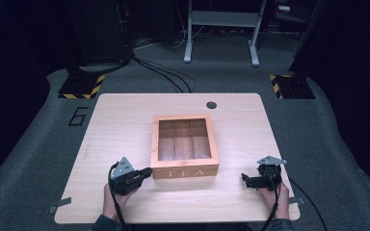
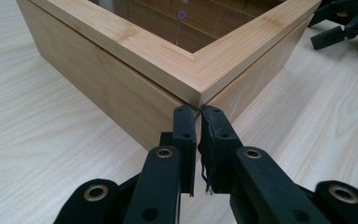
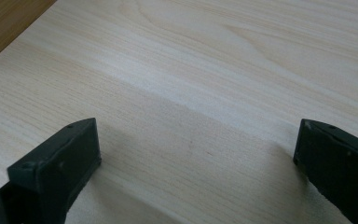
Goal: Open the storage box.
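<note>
We see a pale wooden table (image 1: 125, 125) with a wooden tea box (image 1: 185, 146) near its middle, lid down, a glass pane in the lid showing the dividers inside, and "TEA" lettered on the front wall facing us. Our left gripper (image 1: 147, 172) sits at the box's front left corner; in the left gripper view its jaws are pressed almost together, tips just at that corner (image 2: 198, 95). Our right gripper (image 1: 244, 179) rests on the table, well apart from the box's right side, its jaws spread wide over bare wood.
</note>
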Demonstrator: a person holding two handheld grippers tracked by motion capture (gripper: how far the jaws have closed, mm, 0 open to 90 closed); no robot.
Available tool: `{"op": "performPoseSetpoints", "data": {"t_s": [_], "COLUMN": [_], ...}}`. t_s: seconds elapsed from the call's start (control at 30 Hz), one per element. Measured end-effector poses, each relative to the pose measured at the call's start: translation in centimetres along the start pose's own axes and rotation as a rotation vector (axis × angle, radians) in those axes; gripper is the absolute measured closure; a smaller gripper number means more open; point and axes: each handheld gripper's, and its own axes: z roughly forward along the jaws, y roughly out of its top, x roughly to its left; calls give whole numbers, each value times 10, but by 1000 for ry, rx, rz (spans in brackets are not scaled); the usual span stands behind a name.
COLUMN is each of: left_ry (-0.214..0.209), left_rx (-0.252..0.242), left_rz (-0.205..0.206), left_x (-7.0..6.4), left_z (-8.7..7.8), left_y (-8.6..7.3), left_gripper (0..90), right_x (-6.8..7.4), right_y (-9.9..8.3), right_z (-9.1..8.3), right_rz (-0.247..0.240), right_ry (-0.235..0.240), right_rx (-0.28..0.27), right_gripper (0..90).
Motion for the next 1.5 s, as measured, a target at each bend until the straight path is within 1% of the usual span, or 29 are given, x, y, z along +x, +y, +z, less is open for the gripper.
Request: {"op": "performPoseSetpoints", "data": {"t_s": [0.1, 0.33, 0.4, 0.43, 0.5, 0.73, 1.1, 1.2, 1.3, 1.33, 1.47, 1.5], "left_ry": [2, 4, 0, 0, 3, 4, 10, 13, 10, 17, 19, 14], "left_rx": [-10, -39, -55, -58, -76, -98, -127, -122, -125, -131, -134, -134], "left_rz": [4, 0, -12, -8, -12, -7, 22, 35, 28, 31, 27, 22], "left_x": [0, 0, -1, -1, -1, -1, 2, 4, 4, 5, 8, 8], "left_z": [-1, -1, 0, -1, -1, 2, 4, 4, 5, 5, 6, 6], "left_y": [1, 3, 3, 3, 4, 10, 29, 33, 36, 38, 43, 45], "left_gripper": [838, 835, 835, 835, 834, 834, 832, 831, 830, 830, 831, 831], "right_x": [0, 0, 0, 0, 0, 0, 0, 0, 0, 0, 0, 0], "right_y": [0, 0, 0, 0, 0, 0, 0, 0, 0, 0, 0, 0], "right_z": [0, 0, 0, 0, 0, 0, 0, 0, 0, 0, 0, 0], "right_rz": [0, 0, 0, 0, 0, 0, 0, 0, 0, 0, -1, 0], "right_ry": [0, 0, 0, 0, 0, 0, 0, 0, 0, 0, 0, 0], "right_rx": [0, 0, 0, 0, 0, 0, 0, 0, 0, 0, 1, 0], "right_gripper": [0, 0, 0, 0, 0, 0, 0, 0, 0, 0, 0, 0]}}
